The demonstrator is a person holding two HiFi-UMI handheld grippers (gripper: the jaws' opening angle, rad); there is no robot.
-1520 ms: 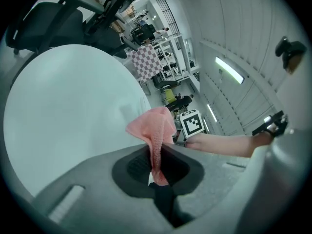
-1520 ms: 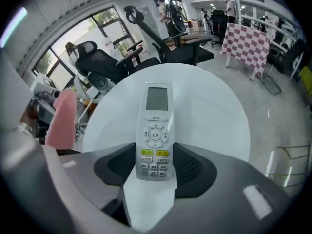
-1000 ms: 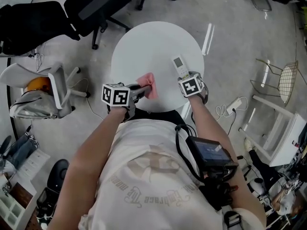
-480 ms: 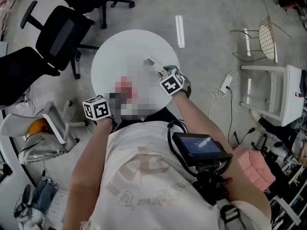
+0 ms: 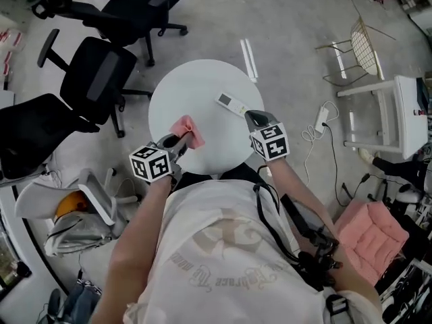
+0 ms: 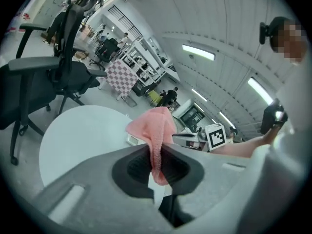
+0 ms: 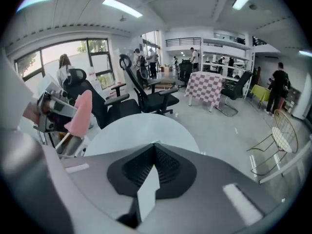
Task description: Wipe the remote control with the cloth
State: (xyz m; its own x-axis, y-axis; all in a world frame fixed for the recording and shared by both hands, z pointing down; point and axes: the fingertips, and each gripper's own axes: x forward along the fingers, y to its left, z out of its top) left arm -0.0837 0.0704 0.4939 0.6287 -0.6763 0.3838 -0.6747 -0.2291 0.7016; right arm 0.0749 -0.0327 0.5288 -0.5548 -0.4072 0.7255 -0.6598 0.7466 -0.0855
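Now I am seeing the right gripper (image 5: 254,119) with its jaws brought fully together on the near end of the remote control (image 5: 231,103). They have just been closing, and in the right gripper view a pale slab of the remote control (image 7: 146,189) is sitting pinched between the pads. A second ago it was lying flat on the round white table (image 5: 196,79), just beyond jaws that were standing wide. At this point it is sticking out from the fingertips toward the far left, and I am reading it as lifted off the tabletop, though the head view alone is not settling that. Over on the left, the left gripper (image 5: 177,142) is clamping the pink cloth (image 5: 187,129), with one fold running down between the pads and the rest blooming out beyond them (image 6: 156,128). It was gripping the cloth a second ago too, only lower, at the tabletop. Cloth and remote control are hanging near each other but apart over the near half of the table, cloth to the left, remote control to the right. For the task, both pickups are looking done and no wiping is happening yet; I am judging the next move to be bringing the cloth across onto the remote control's face. Farther out, black office chairs (image 5: 101,73) are standing beyond the table on the far left.
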